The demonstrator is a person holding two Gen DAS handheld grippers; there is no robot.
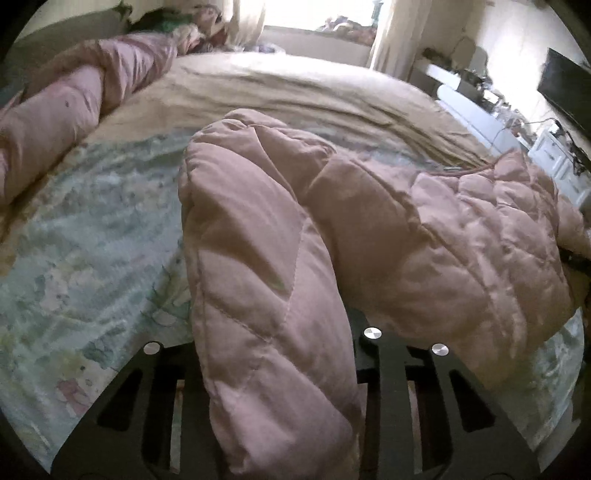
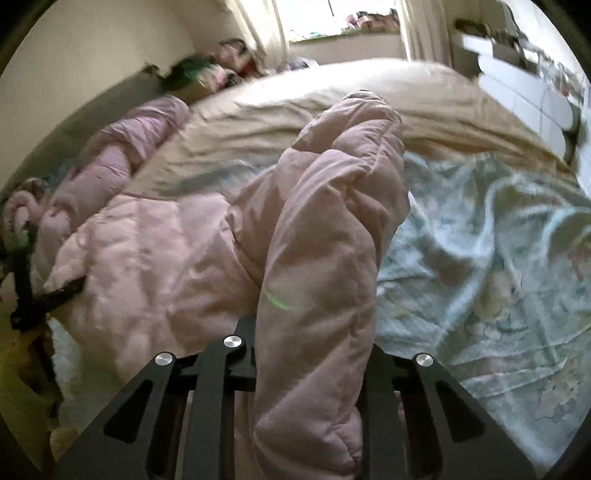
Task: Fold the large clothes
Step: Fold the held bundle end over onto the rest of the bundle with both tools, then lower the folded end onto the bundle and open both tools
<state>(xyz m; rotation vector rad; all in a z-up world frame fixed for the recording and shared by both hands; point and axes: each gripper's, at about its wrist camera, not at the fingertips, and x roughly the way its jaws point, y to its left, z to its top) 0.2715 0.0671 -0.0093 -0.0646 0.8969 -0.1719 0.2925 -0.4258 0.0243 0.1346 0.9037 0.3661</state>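
A pink quilted puffer jacket (image 1: 424, 229) is held up over the bed between both grippers. My left gripper (image 1: 280, 354) is shut on one padded part of it, which bulges up between the black fingers and hides the tips. My right gripper (image 2: 314, 354) is shut on another padded part of the pink jacket (image 2: 166, 258), which also covers its fingertips. The right gripper shows at the right edge of the left wrist view (image 1: 576, 258); the left gripper shows at the left edge of the right wrist view (image 2: 26, 295).
The bed has a pale floral sheet (image 1: 92, 251) near me and a beige cover (image 1: 295, 85) farther off. A rolled pink quilt (image 1: 66, 110) lies along the left wall. A bright window (image 1: 317, 14), white furniture (image 1: 476, 118) and a dark screen (image 1: 565, 88) stand beyond.
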